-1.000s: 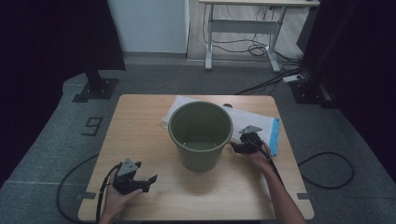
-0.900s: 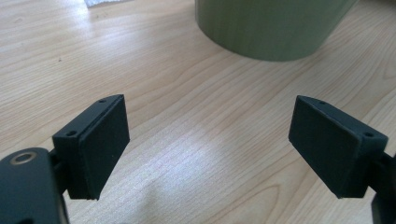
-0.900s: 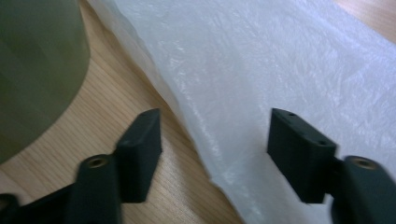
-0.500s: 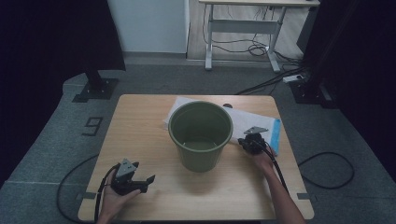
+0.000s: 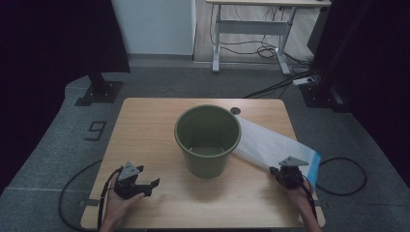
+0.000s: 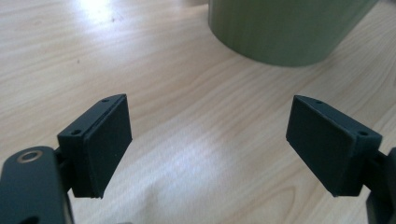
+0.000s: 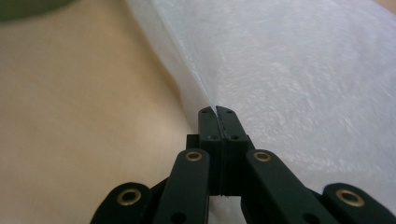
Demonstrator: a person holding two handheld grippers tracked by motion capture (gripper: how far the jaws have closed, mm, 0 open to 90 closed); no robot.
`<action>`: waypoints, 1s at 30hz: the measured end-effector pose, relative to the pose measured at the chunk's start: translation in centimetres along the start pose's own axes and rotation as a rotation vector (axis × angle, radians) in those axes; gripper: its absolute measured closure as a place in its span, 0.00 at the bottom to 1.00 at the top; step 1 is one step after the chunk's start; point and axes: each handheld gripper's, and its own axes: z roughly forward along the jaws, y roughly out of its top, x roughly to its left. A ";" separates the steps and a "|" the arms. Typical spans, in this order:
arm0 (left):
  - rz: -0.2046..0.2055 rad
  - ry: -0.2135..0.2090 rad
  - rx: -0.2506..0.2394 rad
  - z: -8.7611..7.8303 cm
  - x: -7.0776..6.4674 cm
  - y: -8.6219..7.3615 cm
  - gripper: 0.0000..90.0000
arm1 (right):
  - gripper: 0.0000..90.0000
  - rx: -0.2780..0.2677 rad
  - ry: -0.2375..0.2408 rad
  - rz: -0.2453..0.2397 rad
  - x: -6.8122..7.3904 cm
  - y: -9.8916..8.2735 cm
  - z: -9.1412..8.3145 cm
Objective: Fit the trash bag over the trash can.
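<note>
A green bucket [image 5: 208, 140] stands upright in the middle of the wooden table [image 5: 145, 125]. A white plastic bag [image 5: 268, 144] with a blue end lies flat from behind the bucket out to the table's right edge. My right gripper [image 5: 279, 171] is shut on the bag's near edge; in the right gripper view the closed jaws [image 7: 217, 111] pinch a fold of the white film [image 7: 289, 70]. My left gripper [image 5: 147, 186] rests near the front left corner, open with nothing in it. Its pads [image 6: 100, 140] stand wide apart over bare wood, and the bucket's wall [image 6: 285, 28] lies ahead of them.
A cable hole [image 5: 235, 110] sits in the tabletop behind the bucket. Cables trail off the front edge from both grippers. A desk frame [image 5: 251, 34] and floor cables lie beyond the table, with dark curtains on both sides.
My right gripper has closed on the bag and moved toward the front right, drawing the bag out flat over the table's right side. The left gripper has stayed put.
</note>
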 end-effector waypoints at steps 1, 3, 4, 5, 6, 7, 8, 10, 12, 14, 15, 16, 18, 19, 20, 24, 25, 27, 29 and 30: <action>0.003 -0.001 0.002 0.1 0.1 0.1 0.16 | 0.99 0.006 -0.005 -0.002 0.2 -0.9 -0.9; 0.002 -0.008 -0.001 0.5 0.3 0.5 0.16 | 0.99 -0.001 -0.006 0.017 0.5 -2.1 -2.3; 0.004 -0.015 -0.004 0.6 0.4 0.7 0.16 | 0.99 -0.001 -0.005 0.017 0.7 -2.6 -2.9; 0.004 -0.019 -0.006 0.7 0.5 0.9 0.16 | 0.98 0.004 -0.011 0.009 1.0 -3.0 -3.4; 0.006 -0.021 -0.011 0.9 0.6 1.0 0.16 | 0.98 0.011 -0.033 0.000 1.4 -3.5 -4.1; 0.006 -0.024 -0.014 0.9 0.6 1.1 0.16 | 0.98 0.011 -0.033 0.000 1.4 -3.5 -4.1; 0.004 -0.031 -0.015 1.1 0.7 1.3 0.16 | 0.96 0.011 -0.037 0.001 1.5 -3.6 -4.3; 0.008 -0.035 -0.016 1.3 0.9 1.5 0.16 | 0.79 0.013 -0.043 0.014 1.8 -3.6 -4.6; 0.006 -0.043 -0.020 1.5 0.9 1.7 0.16 | 0.67 -0.018 -0.056 0.017 2.5 -2.8 -4.6; 0.008 -0.048 -0.022 1.7 0.9 1.9 0.16 | 0.61 -0.056 -0.048 0.001 3.2 -1.6 -4.4; 0.010 -0.047 -0.021 1.7 0.9 1.9 0.16 | 0.61 -0.079 -0.035 -0.009 3.7 -0.5 -4.0; 0.012 -0.048 -0.018 1.8 0.8 1.9 0.16 | 0.61 -0.091 -0.023 -0.019 4.0 0.2 -3.6; 0.018 -0.043 -0.014 1.8 0.7 1.9 0.16 | 0.60 -0.109 0.004 -0.038 4.6 2.2 -2.3; 0.017 -0.042 -0.013 1.8 0.6 1.8 0.16 | 0.60 -0.110 0.015 -0.052 4.9 3.1 -1.5; 0.014 -0.042 -0.014 1.7 0.6 1.8 0.16 | 0.58 -0.101 0.049 -0.076 5.4 5.0 0.4; 0.018 -0.037 -0.006 1.5 0.2 1.4 0.16 | 0.56 -0.084 0.067 -0.094 5.8 6.8 2.9; 0.021 -0.031 0.000 1.4 0.1 1.2 0.16 | 0.56 -0.078 0.076 -0.089 5.9 7.3 3.5; 0.023 -0.021 0.012 1.2 -0.1 0.9 0.16 | 0.54 -0.077 0.085 -0.085 6.1 7.9 4.7; 0.022 -0.009 0.010 0.9 -0.2 0.6 0.16 | 0.53 -0.060 0.083 -0.080 6.1 8.5 6.2; 0.016 -0.009 0.010 0.7 -0.2 0.5 0.16 | 0.53 -0.060 0.083 -0.080 6.1 8.5 6.2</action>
